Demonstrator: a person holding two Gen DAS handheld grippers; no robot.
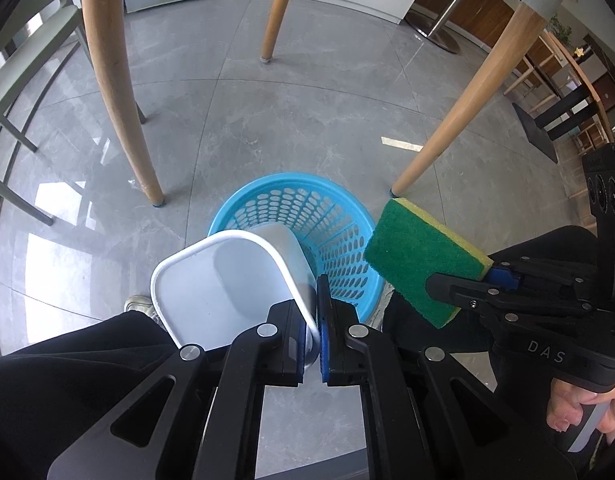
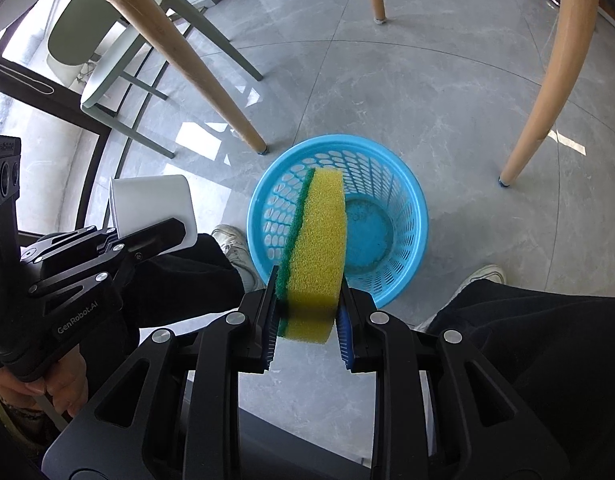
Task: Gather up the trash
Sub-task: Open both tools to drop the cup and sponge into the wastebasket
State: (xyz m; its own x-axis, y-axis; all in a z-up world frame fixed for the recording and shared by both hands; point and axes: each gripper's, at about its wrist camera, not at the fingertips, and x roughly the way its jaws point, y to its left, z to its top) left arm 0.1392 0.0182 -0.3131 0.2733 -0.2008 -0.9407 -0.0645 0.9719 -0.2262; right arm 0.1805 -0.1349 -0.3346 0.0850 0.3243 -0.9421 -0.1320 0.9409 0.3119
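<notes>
My left gripper (image 1: pixel 312 312) is shut on the rim of a white plastic cup (image 1: pixel 219 284) and holds it just above the near left edge of the blue mesh basket (image 1: pixel 339 216) on the floor. My right gripper (image 2: pixel 307 312) is shut on a yellow-and-green sponge (image 2: pixel 315 240) and holds it above the basket's (image 2: pixel 391 208) near left rim. The basket's bottom looks bare. The sponge (image 1: pixel 419 256) and right gripper (image 1: pixel 459 284) show at the right of the left wrist view; the cup (image 2: pixel 155 204) and left gripper (image 2: pixel 147 236) at the left of the right wrist view.
Wooden table legs (image 1: pixel 115 80) (image 1: pixel 467 108) (image 2: pixel 195 60) (image 2: pixel 547 80) stand around the basket on the grey tiled floor. A pale green chair (image 2: pixel 107 60) stands at the left. The person's dark trouser legs and white shoes (image 2: pixel 235 244) flank the basket.
</notes>
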